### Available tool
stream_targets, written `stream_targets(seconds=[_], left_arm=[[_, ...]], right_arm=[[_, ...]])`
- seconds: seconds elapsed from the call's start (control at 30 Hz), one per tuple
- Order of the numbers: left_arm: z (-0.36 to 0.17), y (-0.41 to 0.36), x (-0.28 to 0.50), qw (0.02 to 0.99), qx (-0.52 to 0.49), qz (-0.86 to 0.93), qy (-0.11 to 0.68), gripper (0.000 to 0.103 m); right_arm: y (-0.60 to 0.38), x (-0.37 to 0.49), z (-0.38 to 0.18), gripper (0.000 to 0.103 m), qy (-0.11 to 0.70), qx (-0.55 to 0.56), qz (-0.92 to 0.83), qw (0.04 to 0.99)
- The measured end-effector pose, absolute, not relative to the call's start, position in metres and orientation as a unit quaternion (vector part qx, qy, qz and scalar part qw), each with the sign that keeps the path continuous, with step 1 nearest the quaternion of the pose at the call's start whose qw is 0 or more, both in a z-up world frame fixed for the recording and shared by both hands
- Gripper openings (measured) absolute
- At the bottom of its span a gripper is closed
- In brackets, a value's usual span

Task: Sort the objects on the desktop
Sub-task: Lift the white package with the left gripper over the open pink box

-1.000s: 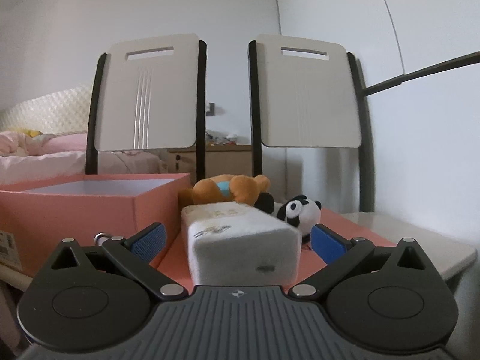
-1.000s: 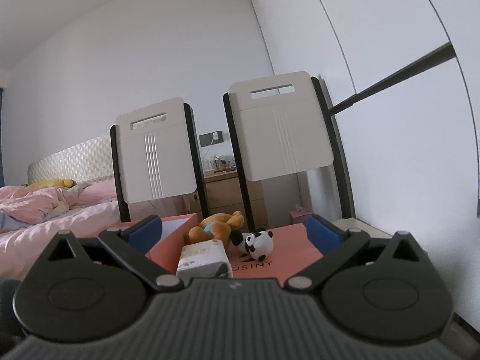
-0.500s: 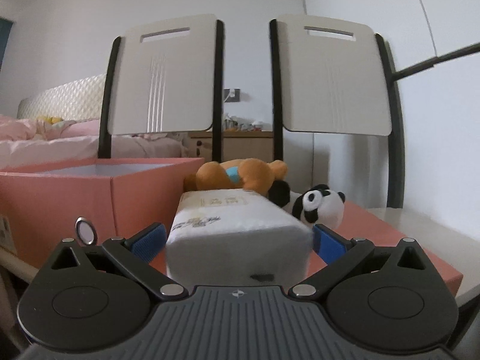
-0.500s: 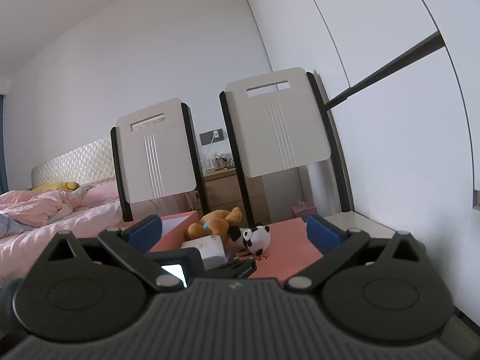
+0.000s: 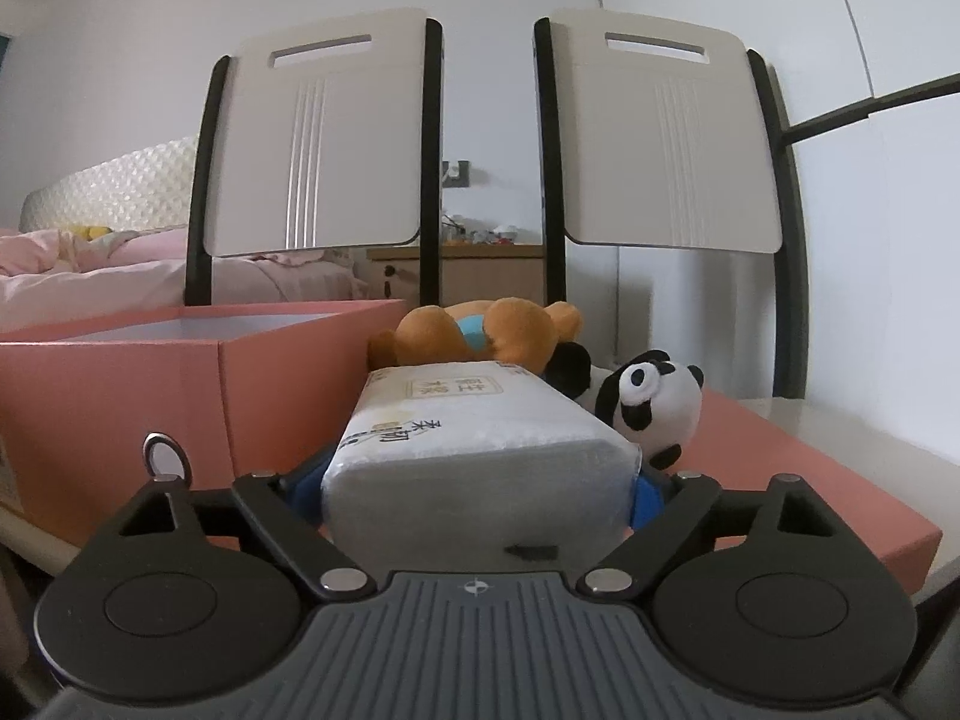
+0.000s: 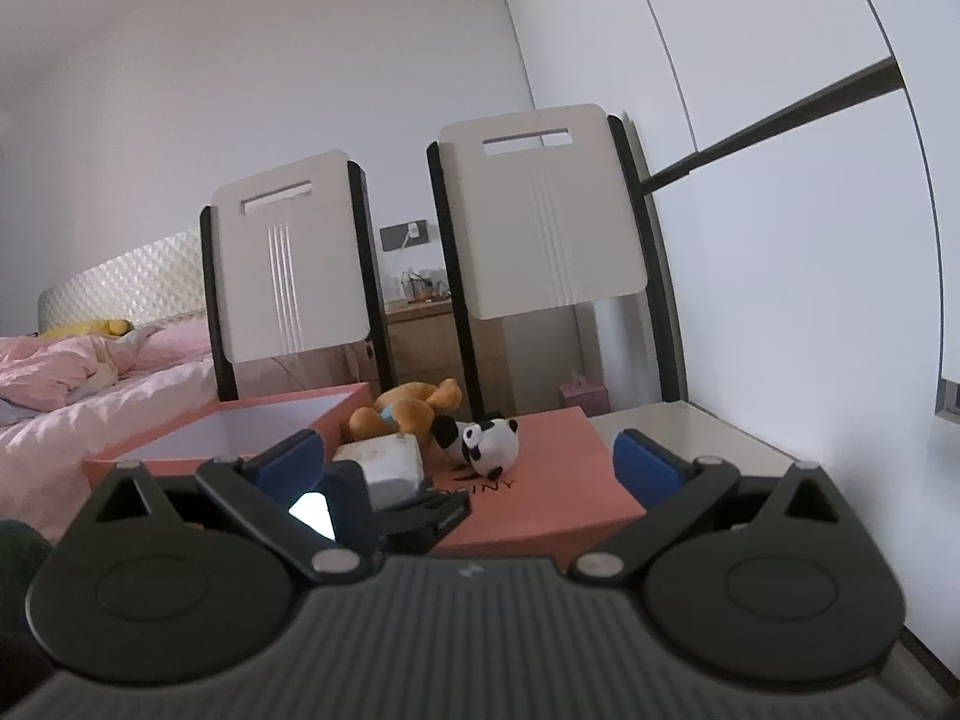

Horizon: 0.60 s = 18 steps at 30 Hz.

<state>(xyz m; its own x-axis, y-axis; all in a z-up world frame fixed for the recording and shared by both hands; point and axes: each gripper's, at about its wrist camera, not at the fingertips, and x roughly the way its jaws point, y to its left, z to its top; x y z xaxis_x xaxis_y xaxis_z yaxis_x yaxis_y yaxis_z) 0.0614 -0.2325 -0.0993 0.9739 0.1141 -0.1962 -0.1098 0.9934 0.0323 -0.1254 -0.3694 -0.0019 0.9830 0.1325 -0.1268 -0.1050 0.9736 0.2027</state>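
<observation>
Left gripper (image 5: 480, 489) has just been closing, and its blue pads now press against both sides of the white tissue pack (image 5: 480, 450), grasping it at the near end. Printed characters show on the top of the pack, which lies lengthwise away from the camera on a flat pink lid (image 5: 810, 480).

Beyond the pack, at about 12 o'clock, an orange plush toy (image 5: 480, 333) lies on its side, touching the pack's far end. A panda plush (image 5: 654, 402) sits at about 1 o'clock, just beside the pack and against the orange toy. At 10 o'clock stands an open pink box (image 5: 180, 372) with a white inside, close beside the pack. Lid and box rest on a pale table (image 5: 870, 426).

Right gripper (image 6: 468, 459) hangs back with its jaws spread wide and nothing between the blue pads. In its view the left gripper (image 6: 384, 501) sits low at about 7 o'clock with the tissue pack (image 6: 384, 459) in it, the panda plush (image 6: 495, 447) is near the centre and the pink box (image 6: 240, 432) at 9 o'clock.

Two white chair backs (image 5: 318, 144) with black frames stand behind the table, and a bed (image 6: 90, 378) with pink bedding lies at far left.
</observation>
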Motion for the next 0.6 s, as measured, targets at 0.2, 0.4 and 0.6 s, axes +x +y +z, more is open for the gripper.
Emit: stream_targets(seconds=[0.2, 0.4, 0.6], left_arm=[[-0.087, -0.224, 0.050, 0.995, 0.012, 0.038, 0.089, 0.089], [-0.062, -0.217, 0.035, 0.997, 0.029, 0.010, 0.072, 0.089], [-0.023, -0.195, 0.026, 0.998, 0.031, -0.015, 0.051, 0.089]], right_arm=[[-0.366, -0.117, -0.004, 0.103, 0.083, 0.098, 0.050, 0.990], [-0.362, -0.111, -0.004, 0.103, 0.082, 0.109, 0.048, 0.989], [-0.367, -0.108, -0.004, 0.103, 0.070, 0.142, 0.037, 0.987]])
